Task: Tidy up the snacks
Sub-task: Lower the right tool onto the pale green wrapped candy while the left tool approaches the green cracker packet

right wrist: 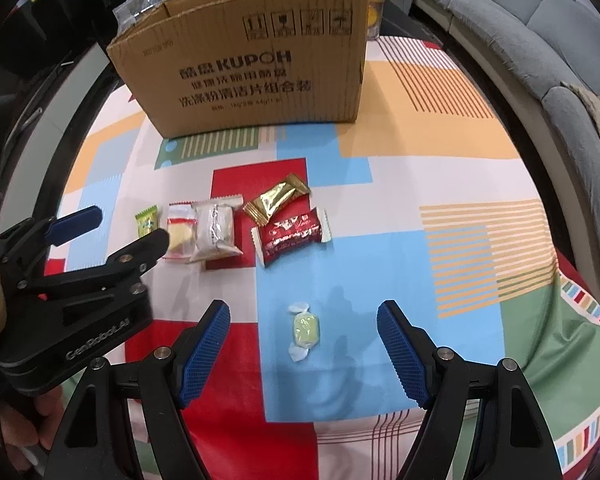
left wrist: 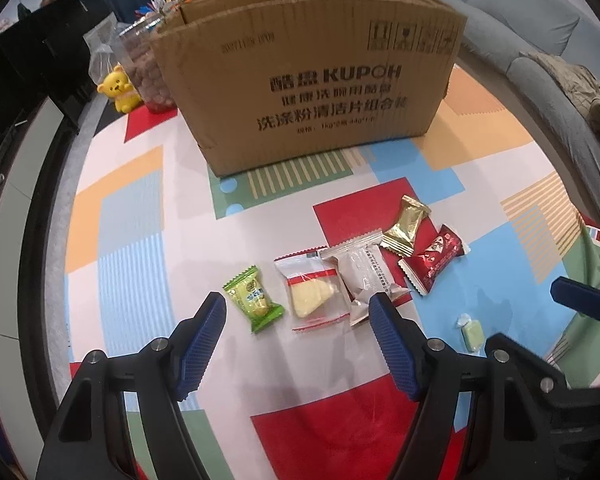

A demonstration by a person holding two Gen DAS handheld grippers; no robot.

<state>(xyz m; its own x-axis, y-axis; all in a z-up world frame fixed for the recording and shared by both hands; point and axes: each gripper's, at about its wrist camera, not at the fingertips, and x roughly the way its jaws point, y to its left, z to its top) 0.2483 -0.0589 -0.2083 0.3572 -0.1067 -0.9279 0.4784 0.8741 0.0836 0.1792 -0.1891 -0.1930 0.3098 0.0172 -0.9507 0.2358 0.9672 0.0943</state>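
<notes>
Several wrapped snacks lie in a row on the patterned tablecloth: a green packet [left wrist: 253, 298] [right wrist: 146, 220], a clear packet with a yellow cake [left wrist: 313, 294] [right wrist: 179, 232], a silver packet [left wrist: 364, 276] [right wrist: 216, 229], a gold packet [left wrist: 405, 221] [right wrist: 276, 197] and a red packet [left wrist: 434, 258] [right wrist: 292, 236]. A small pale green candy [right wrist: 303, 330] [left wrist: 471, 333] lies apart, nearer. My left gripper [left wrist: 298, 312] is open and empty, just short of the green and clear packets. My right gripper [right wrist: 303, 320] is open and empty, its fingers either side of the candy.
An open cardboard box [left wrist: 312, 80] [right wrist: 252, 60] stands behind the snacks. A yellow bear figure [left wrist: 118, 88] and a jar of brown snacks [left wrist: 144, 68] stand left of it. A grey sofa [right wrist: 540, 32] curves round the right. The table edge runs along the left.
</notes>
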